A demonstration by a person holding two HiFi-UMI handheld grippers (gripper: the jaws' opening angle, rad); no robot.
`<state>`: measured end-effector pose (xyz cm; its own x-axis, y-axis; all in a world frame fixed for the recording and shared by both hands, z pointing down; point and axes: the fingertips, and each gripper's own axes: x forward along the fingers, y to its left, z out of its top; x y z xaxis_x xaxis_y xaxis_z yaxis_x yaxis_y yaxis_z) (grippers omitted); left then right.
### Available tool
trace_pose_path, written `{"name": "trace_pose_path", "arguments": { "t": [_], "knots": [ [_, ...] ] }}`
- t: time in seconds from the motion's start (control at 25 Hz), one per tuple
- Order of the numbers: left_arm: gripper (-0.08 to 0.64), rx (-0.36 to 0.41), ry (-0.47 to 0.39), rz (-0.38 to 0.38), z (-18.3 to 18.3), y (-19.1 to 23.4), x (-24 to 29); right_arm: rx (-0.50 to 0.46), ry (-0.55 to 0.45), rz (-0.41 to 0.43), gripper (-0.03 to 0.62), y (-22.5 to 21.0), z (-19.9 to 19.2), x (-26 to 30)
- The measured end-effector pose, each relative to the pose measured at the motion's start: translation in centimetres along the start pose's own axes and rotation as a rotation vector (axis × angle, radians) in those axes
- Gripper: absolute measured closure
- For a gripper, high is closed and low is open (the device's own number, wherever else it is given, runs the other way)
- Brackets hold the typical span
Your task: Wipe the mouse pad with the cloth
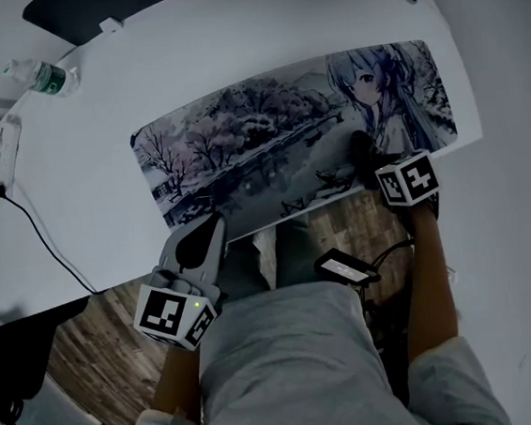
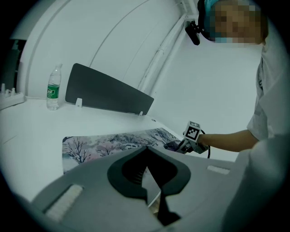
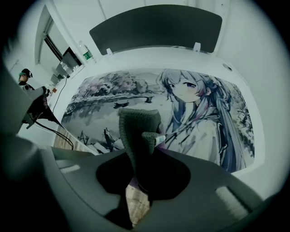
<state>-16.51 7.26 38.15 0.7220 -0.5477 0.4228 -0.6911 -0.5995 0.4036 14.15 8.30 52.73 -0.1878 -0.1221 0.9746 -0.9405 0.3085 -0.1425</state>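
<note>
A long mouse pad (image 1: 266,131) printed with a winter landscape and an anime girl lies on the white desk (image 1: 83,179). My right gripper (image 1: 369,166) is at the pad's near edge by the girl, shut on a dark knitted cloth (image 3: 138,131) that stands up from its jaws over the pad (image 3: 199,104). The left gripper view shows that gripper (image 2: 188,144) from the side, low over the pad (image 2: 104,145). My left gripper (image 1: 201,230) hovers at the desk's front edge by the pad's near left corner. Its jaws meet with nothing between them.
A water bottle (image 1: 39,78) stands at the desk's far left, by a dark divider panel (image 1: 112,6) along the back. A black cable (image 1: 36,231) runs over the left edge. A small black device (image 1: 347,267) hangs below the desk, above the wooden floor (image 1: 91,348).
</note>
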Motion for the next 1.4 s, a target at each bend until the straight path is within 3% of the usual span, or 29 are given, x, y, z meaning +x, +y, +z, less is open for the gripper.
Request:
{"name": "trace_pose_path", "arguments": {
  "t": [0.56, 1.4],
  "knots": [
    [0.541, 0.000, -0.025, 0.028, -1.1, 4.7, -7.0, -0.046, -0.013, 0.070, 0.508, 11.1, 2.0, 1.9],
    [0.541, -0.045, -0.081, 0.106, -2.8, 8.1, -13.8, -0.240, -0.002, 0.287, 0.508, 27.9, 4.9, 4.6]
  ]
}}
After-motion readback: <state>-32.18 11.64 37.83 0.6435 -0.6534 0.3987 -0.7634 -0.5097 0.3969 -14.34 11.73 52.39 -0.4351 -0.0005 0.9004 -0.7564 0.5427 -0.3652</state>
